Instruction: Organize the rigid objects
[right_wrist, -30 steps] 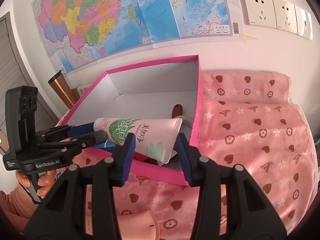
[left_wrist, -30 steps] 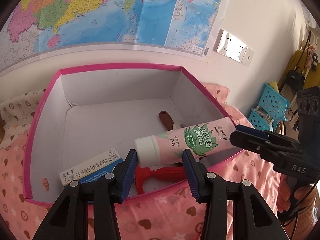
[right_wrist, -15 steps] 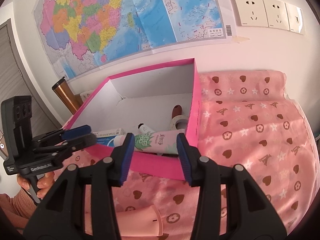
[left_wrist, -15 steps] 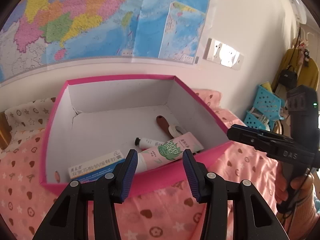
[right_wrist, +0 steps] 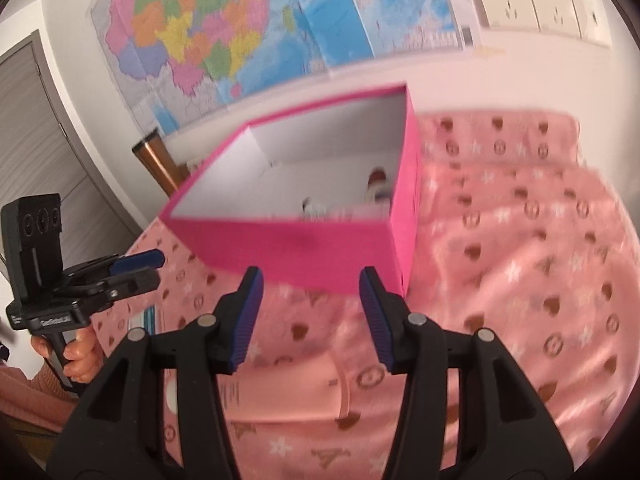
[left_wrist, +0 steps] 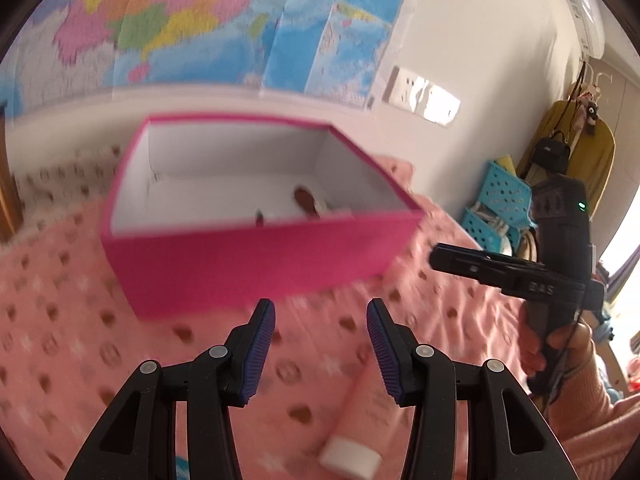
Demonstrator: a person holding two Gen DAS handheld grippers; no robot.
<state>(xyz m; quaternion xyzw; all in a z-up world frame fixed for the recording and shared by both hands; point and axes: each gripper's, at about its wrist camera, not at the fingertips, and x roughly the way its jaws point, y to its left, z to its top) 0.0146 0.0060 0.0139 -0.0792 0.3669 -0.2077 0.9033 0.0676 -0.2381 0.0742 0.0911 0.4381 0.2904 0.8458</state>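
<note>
Left wrist view: pink box (left_wrist: 256,256) stood on the heart-print pink cloth (left_wrist: 60,360), holding a brown-handled tool (left_wrist: 305,200) and small blurred items. Left gripper (left_wrist: 321,334) was parted, holding nothing. A white-capped tube (left_wrist: 360,436) lay on the cloth beneath it. Right gripper (right_wrist: 311,308) was opening, nothing between its pads. Since a second earlier, the green-printed tube had gone from both grippers into the box, and both had drawn back from it.
</note>
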